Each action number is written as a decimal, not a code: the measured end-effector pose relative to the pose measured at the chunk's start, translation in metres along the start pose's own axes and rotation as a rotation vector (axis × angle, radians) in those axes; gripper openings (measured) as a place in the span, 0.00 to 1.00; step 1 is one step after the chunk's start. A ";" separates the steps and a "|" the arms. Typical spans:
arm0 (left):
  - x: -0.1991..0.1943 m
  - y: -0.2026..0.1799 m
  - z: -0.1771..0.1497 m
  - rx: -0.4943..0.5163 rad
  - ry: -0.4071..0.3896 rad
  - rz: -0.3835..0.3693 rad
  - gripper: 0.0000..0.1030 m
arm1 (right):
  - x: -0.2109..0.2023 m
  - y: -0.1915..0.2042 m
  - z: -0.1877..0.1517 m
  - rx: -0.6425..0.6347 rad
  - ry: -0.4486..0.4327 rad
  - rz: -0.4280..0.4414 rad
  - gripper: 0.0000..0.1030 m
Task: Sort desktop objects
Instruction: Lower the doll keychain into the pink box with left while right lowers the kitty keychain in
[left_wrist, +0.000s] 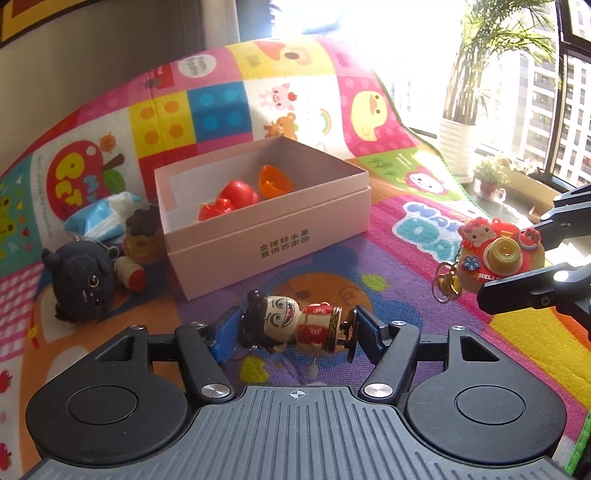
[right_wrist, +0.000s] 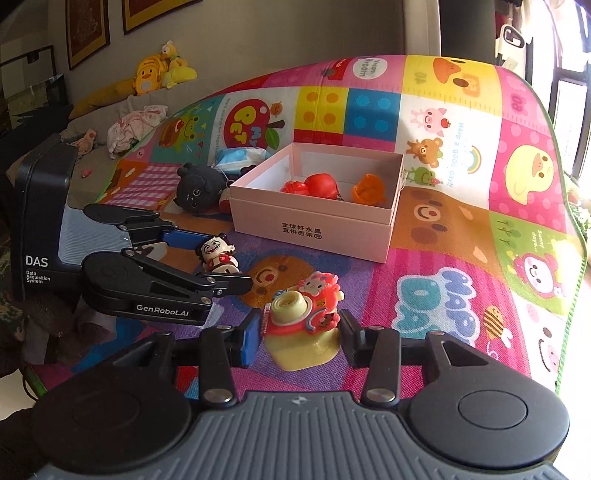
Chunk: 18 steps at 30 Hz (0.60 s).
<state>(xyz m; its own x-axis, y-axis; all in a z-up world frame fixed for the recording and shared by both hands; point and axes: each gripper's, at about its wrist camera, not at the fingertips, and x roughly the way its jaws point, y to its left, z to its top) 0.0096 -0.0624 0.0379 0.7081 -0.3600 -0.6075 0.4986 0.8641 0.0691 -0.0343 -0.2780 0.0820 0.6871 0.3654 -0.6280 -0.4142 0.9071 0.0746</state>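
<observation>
On the bright play mat (right_wrist: 461, 229), the box (right_wrist: 314, 221) holds three toys; left gripper (left_wrist: 291, 328) clamps a doll (left_wrist: 291, 325), right gripper (right_wrist: 299, 328) a toy camera (right_wrist: 303, 314); the plush cat (left_wrist: 81, 280) waits far left.

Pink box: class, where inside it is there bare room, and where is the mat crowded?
In the pink box, the near strip and left corner lie bare; red toys and the orange shell fill the back. Crowded: left of the box, around the black plush.

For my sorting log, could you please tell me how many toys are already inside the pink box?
3, all in the pink box: a red toy mid-box, a smaller red one touching its left, an orange one right. Others may be hidden.
</observation>
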 end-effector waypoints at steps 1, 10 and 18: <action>-0.009 0.002 0.004 -0.009 -0.020 -0.008 0.68 | -0.004 -0.001 0.004 0.002 -0.008 0.015 0.42; -0.029 0.028 0.101 -0.050 -0.291 0.066 0.68 | -0.065 -0.012 0.064 -0.057 -0.275 -0.054 0.42; 0.084 0.029 0.133 -0.145 -0.116 -0.038 0.68 | -0.060 -0.020 0.062 -0.068 -0.248 -0.076 0.42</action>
<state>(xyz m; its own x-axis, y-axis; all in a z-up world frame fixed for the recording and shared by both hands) 0.1499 -0.1145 0.0935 0.7468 -0.4246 -0.5118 0.4549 0.8876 -0.0725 -0.0306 -0.3048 0.1660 0.8397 0.3440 -0.4201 -0.3890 0.9209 -0.0234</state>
